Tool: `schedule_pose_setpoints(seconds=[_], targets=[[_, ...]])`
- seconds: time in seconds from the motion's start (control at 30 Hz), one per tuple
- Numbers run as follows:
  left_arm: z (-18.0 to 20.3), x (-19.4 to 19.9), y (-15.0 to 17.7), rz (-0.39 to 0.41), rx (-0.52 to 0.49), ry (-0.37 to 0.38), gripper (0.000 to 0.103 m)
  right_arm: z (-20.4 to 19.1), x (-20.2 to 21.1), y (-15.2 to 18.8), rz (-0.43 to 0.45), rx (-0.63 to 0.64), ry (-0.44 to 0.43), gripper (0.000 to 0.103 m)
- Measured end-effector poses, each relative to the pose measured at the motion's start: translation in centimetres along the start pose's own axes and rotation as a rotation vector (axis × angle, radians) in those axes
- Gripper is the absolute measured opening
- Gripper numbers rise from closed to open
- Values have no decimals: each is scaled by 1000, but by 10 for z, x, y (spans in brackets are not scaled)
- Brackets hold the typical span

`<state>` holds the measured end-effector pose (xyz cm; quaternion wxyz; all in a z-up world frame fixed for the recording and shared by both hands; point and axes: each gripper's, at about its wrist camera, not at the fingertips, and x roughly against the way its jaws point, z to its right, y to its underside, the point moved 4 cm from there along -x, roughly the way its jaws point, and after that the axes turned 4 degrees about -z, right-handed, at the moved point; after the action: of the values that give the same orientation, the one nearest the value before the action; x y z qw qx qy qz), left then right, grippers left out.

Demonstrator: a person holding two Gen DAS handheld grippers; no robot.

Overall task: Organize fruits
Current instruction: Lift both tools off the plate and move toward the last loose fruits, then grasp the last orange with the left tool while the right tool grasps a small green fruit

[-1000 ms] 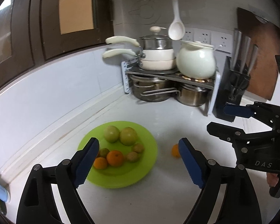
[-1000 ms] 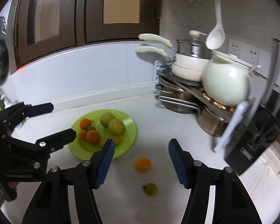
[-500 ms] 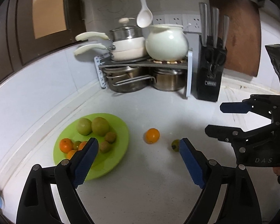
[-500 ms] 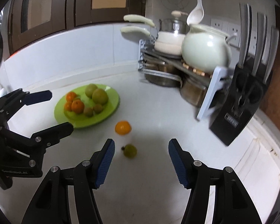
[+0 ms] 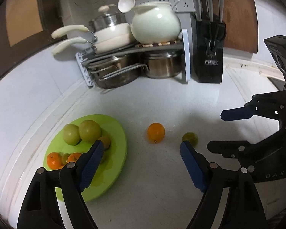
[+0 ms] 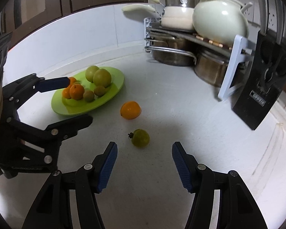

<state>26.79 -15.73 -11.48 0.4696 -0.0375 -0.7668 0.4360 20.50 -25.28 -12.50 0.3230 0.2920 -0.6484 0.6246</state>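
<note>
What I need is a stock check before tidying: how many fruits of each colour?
Orange fruits: 4 (three on the green plate, one loose)
Large green fruits: 2
Small greenish fruits: 4 (three on plate, one loose)
Total: 10

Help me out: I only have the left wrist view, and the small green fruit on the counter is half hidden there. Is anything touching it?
Observer: No. In the right wrist view the green fruit lies free on the counter, just beyond the tips of the right gripper, untouched.
Operator: Are that gripper's jaws open?
Observer: Yes, open, with nothing between the pads.
Operator: Can you see a stem on the fruit?
Observer: Yes, a dark stem stub sticks out on its left side in that view.
</note>
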Motion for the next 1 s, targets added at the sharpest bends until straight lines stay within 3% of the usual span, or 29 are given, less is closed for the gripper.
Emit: schedule_pose_setpoints(seconds=[0.27, 0.53, 0.8, 1.0], targets=[[-3, -38, -5, -72, 7, 91, 67, 2, -33, 0, -48, -55, -63, 47], [0, -64, -15, -91, 9, 159, 60, 6, -50, -4, -65, -80, -85, 39], [9, -81, -18, -120, 1, 193, 46, 7, -57, -7, -68, -76, -100, 30], [12, -86, -17, -134, -2, 193, 33, 8, -59, -8, -65, -76, -103, 30]])
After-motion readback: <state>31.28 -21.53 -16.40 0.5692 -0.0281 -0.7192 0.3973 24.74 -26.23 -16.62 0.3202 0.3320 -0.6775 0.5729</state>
